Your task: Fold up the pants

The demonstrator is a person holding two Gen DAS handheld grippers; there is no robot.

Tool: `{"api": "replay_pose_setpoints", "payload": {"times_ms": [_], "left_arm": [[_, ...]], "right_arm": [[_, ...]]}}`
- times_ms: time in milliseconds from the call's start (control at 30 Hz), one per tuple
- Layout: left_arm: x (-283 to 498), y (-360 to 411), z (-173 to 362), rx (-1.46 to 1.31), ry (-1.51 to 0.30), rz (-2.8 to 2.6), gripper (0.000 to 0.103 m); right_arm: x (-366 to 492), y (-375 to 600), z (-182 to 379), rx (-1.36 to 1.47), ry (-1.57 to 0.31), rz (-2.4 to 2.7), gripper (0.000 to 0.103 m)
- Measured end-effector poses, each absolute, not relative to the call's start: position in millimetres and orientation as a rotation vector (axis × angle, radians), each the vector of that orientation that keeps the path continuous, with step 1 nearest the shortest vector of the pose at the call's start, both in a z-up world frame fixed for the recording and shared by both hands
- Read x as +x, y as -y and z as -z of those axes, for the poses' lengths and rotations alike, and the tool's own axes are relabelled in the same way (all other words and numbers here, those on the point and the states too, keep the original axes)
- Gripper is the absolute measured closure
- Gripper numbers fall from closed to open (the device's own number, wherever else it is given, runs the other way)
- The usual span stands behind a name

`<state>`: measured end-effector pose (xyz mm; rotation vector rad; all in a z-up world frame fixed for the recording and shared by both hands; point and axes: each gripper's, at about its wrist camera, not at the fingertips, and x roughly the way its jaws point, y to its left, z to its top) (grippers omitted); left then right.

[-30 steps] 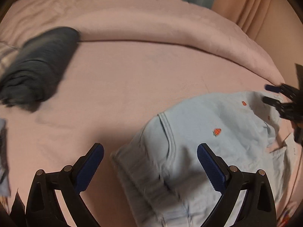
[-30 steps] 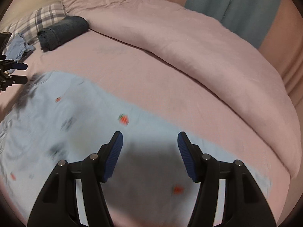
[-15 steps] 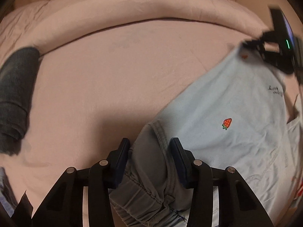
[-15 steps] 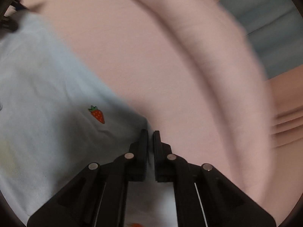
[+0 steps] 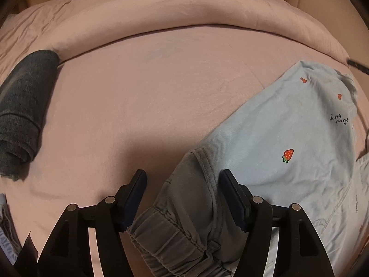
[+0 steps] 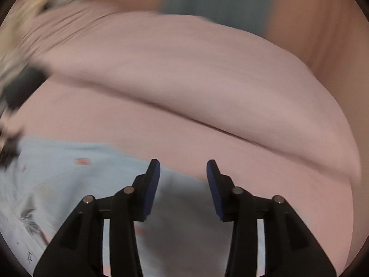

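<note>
The pants lie on the bed toward 4 o'clock. Left hand-held gripper straddles the waistband, jaws apart; right hand-held gripper, blurred, seems apart too. Pinch both layers squarely before lifting.

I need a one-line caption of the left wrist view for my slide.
Open left gripper straddling the waistband of light-blue strawberry pants on a pink bed.

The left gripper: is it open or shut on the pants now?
Open. The left gripper has its jaws spread apart, with the waistband of the light blue pants lying loose between them.
</note>
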<state>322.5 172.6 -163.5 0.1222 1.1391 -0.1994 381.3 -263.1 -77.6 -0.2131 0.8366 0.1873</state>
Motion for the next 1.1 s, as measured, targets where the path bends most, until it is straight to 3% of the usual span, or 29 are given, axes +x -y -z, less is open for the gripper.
{"api": "replay_pose_setpoints", "payload": {"times_ms": [100,267,333,367,500,633,700,800,867,933,967,1000,1067,1100], "left_arm": [[322.0,-174.1,164.8,0.107,-1.147,0.173,0.035],[319.3,-165.4,165.1,0.105,-1.162,0.122,0.035],[319.3,-159.3,164.6,0.127,-1.166,0.110,0.035],[320.3,-155.9,164.6,0.138,-1.168,0.105,0.035],[327.7,-138.0,162.6,0.171,-1.167,0.090,0.035],[329.3,-128.8,161.3,0.199,-1.160,0.072,0.035],[331.7,-122.3,161.7,0.209,-1.163,0.060,0.035],[340.6,-109.5,163.4,0.224,-1.166,0.055,0.034],[343.0,-105.7,162.0,0.233,-1.168,0.044,0.031],[341.5,-104.9,158.7,0.241,-1.166,0.039,0.031],[341.5,-104.1,156.7,0.247,-1.160,0.039,0.031],[340.6,-101.7,154.5,0.256,-1.148,0.044,0.031],[341.1,-93.8,153.5,0.267,-1.135,0.065,0.031],[343.6,-88.9,155.4,0.274,-1.136,0.063,0.031]], "right_arm": [[383.5,374.3,88.9,-0.003,-0.936,0.100,0.046],[405.9,421.3,111.2,0.259,-0.968,0.132,0.040],[422.0,424.3,133.1,0.255,-1.112,0.141,0.055],[421.4,422.4,144.8,0.290,-1.166,0.091,0.084],[403.9,390.1,138.6,0.232,-1.157,-0.150,0.094],[386.0,364.7,97.4,-0.176,-0.939,0.071,0.095],[387.1,364.0,85.4,-0.202,-0.798,0.145,0.093],[419.2,361.7,128.1,-0.261,-0.985,0.212,0.088],[419.9,353.9,141.0,-0.359,-0.998,0.267,0.085],[406.2,348.6,120.1,-0.264,-0.895,0.276,0.068],[399.0,343.8,101.1,-0.224,-0.812,0.320,0.045],[388.5,336.6,86.4,-0.214,-0.750,0.340,0.041],[402.2,325.7,76.9,-0.200,-0.700,0.259,0.042],[395.0,305.6,70.2,-0.176,-0.749,0.108,0.050]]}}
